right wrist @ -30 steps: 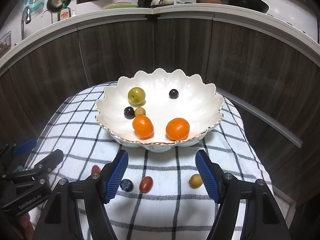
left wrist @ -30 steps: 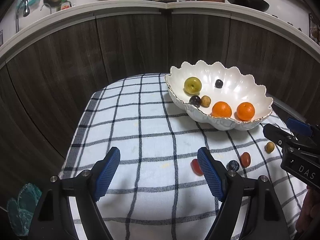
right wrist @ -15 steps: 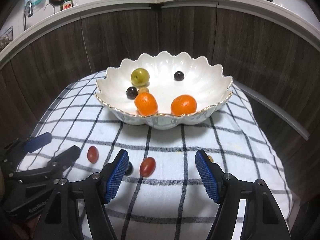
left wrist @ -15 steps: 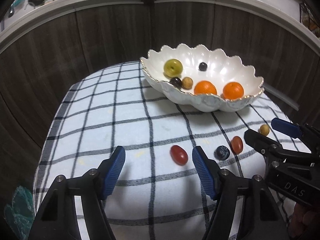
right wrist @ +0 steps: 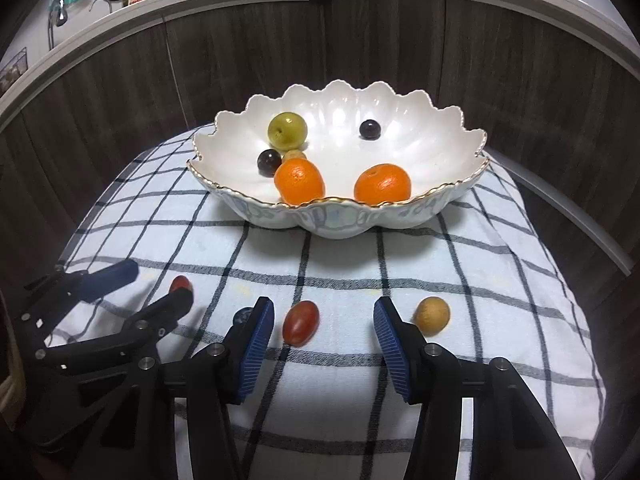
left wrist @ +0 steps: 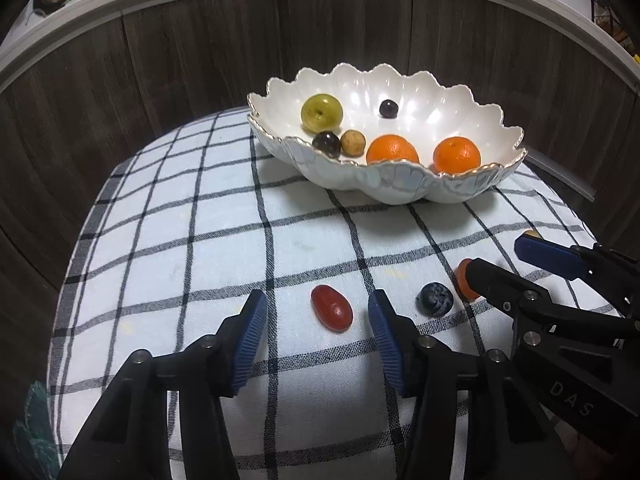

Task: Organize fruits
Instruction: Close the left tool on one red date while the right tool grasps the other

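Fruits still loose on the checked-cloth worktop (left wrist: 200, 240) number four: a red oval grape tomato (left wrist: 331, 313), a dark wrinkled blueberry (left wrist: 435, 299), a second red oval tomato (right wrist: 301, 323) and a small tan round longan (right wrist: 431, 315); two oranges, a green plum, a tan fruit and two dark berries already lie in the scalloped white porcelain bowl with gilt rim (right wrist: 460, 194) at the far side of the cloth. My left tongs (left wrist: 316, 330) straddle the first tomato, their blue ribbed pads closing but not yet touching it, a gap showing on each side. My right tongs (right wrist: 323, 332) likewise bracket the second tomato, closing with the fruit free between the pads; the longan sits just outside the right-hand pad and the blueberry just outside the left-hand one. The step in hand, as I judge it, is a paired pick-up of the two tomatoes. Next, each pair must settle lower and close gently, since such smooth ovals may squirt out or bruise, then lift and carry clear over the bowl's rim before letting go.
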A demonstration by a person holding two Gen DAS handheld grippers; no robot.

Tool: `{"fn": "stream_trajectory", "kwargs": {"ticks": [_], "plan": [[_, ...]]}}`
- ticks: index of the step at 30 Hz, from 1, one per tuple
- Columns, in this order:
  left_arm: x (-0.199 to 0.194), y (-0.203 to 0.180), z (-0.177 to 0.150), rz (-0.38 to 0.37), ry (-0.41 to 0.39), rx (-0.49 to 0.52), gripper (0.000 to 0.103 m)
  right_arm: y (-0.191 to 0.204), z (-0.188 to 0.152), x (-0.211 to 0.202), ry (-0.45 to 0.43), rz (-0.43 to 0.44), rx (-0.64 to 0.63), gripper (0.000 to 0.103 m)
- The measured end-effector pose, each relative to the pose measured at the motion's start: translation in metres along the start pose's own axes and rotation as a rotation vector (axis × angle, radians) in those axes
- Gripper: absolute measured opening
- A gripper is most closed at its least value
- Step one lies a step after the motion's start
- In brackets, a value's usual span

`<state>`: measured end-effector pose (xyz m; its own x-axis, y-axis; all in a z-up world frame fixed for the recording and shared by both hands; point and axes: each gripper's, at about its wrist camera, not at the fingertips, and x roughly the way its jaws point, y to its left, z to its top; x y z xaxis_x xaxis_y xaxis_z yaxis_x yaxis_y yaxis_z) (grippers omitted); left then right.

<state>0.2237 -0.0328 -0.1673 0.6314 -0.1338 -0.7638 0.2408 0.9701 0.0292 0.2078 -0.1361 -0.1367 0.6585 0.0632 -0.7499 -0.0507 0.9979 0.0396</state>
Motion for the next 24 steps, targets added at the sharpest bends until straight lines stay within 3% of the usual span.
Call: {"fn": "stream_trajectory", "kwargs": {"ticks": [13, 24], "plan": [[0.013, -0.002, 0.001, -0.038, 0.054, -0.025, 0.044, 0.004, -0.005, 0.015, 0.045, 0.034, 0.008, 0.039], [0.014, -0.002, 0.004, -0.047, 0.054, -0.035, 0.028, 0.006, -0.007, 0.022, 0.064, 0.052, 0.005, 0.024]]}}
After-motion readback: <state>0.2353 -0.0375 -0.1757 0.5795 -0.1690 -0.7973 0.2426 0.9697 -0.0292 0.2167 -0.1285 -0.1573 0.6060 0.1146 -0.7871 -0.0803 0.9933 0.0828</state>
